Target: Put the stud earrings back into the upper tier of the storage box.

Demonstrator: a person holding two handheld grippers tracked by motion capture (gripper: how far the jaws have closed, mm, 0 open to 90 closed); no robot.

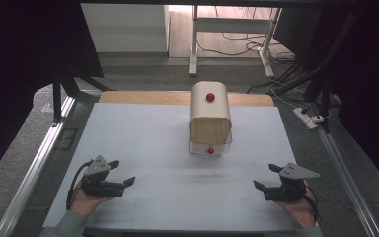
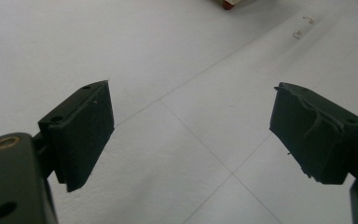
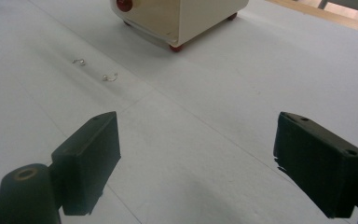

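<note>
A cream box [image 1: 210,116] with a rounded top stands at the table's middle. It has a red knob [image 1: 210,97] on top and a second red knob [image 1: 210,150] on its low front drawer. In the right gripper view the box [image 3: 191,16] rests on small red feet. Two small metal hooks [image 3: 109,77] lie on the white table in front of it, and they are also in the left gripper view [image 2: 298,33]. My left gripper [image 1: 122,172] is open near the front left, nothing between its jaws [image 2: 191,130]. My right gripper [image 1: 265,176] is open at the front right, also empty [image 3: 196,154].
The white table top [image 1: 143,138] has a wooden strip [image 1: 143,97] along its far edge. Metal rails [image 1: 39,158] run down both sides. Beyond the table are a power strip [image 1: 306,117], cables and desk legs on the floor.
</note>
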